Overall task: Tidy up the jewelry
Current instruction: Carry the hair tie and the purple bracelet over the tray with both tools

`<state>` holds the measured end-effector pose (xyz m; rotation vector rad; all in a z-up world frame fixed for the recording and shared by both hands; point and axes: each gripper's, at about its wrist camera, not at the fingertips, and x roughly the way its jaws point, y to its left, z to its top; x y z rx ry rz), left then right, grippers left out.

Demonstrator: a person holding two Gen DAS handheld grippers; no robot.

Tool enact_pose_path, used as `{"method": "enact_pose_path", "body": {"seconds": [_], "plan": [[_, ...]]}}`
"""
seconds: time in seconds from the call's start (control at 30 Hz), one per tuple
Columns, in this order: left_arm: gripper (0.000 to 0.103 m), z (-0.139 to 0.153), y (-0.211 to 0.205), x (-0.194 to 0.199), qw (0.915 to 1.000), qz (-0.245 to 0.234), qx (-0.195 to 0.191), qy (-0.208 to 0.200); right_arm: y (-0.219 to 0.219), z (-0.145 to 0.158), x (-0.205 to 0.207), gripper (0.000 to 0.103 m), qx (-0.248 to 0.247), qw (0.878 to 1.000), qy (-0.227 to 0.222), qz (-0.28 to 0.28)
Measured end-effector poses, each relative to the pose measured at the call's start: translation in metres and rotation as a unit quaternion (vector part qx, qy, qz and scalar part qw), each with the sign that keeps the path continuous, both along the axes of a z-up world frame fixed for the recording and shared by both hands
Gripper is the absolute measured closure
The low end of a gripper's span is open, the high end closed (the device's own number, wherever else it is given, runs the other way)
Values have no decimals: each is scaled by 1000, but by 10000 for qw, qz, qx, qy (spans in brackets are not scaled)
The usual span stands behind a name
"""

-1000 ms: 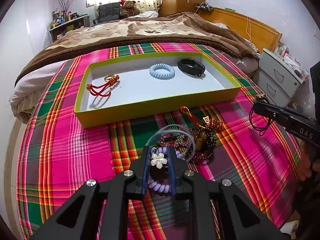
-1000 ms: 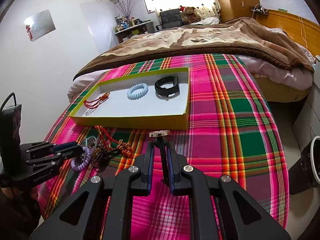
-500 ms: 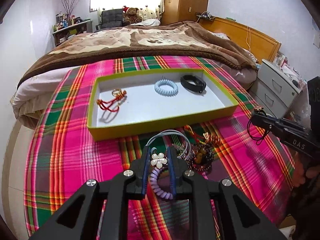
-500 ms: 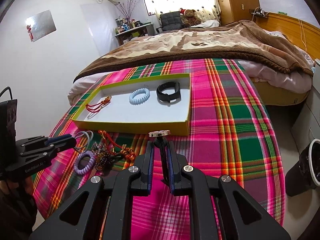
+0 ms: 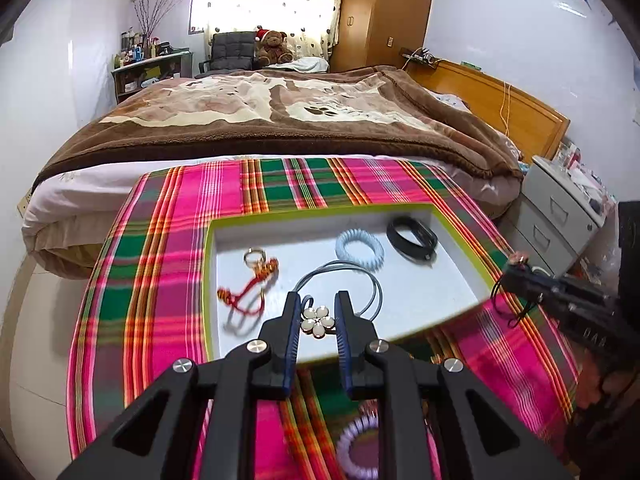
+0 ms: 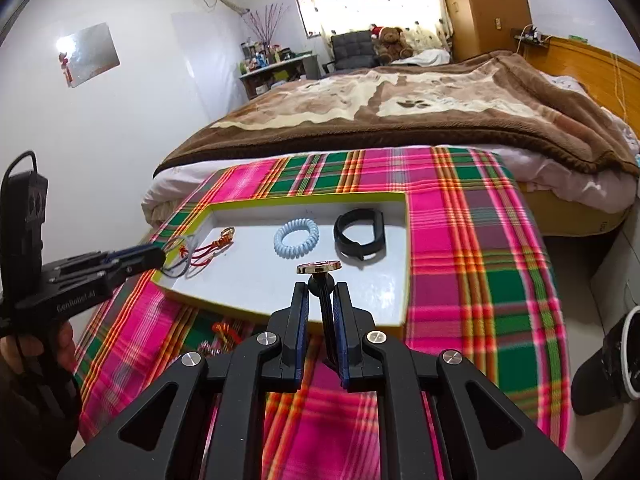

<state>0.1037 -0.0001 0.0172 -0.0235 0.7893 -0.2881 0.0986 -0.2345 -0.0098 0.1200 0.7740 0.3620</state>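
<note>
The flower tie [image 5: 318, 322], a cluster of pearly white discs on a loop of thin grey-blue cord, is clamped in the left gripper [image 5: 317, 316], held over the near-left part of the tray [image 5: 460, 222]. The right gripper [image 6: 322, 300] is clenched on a black tie [image 6: 326, 320] topped by a gold disc, above the tray's near edge. Inside the white, lime-rimmed tray lie a red cord [image 5: 248, 286], a blue coil [image 5: 360, 249] and a black band [image 5: 412, 237]; a purple coil [image 5: 358, 446] lies on the plaid cloth [image 5: 160, 280].

I count three pieces in my tray [image 5: 460, 236]: one red cord [image 5: 250, 284], one blue coil [image 5: 359, 249], one black band [image 5: 412, 238]. One purple coil [image 5: 358, 446] lower centre.
</note>
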Motion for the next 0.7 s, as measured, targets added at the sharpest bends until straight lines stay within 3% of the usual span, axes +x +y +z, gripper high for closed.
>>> {"method": "enact_pose_path", "body": {"seconds": [0.3,0.7], "plan": [[85,-16,1,49,9998,79,-77,170,20,-25,49,90,-49,9984,481,290],[85,-45,-6,84,9985,16,-53,542,28,-54,77,90,-19,9951,907,396]]}}
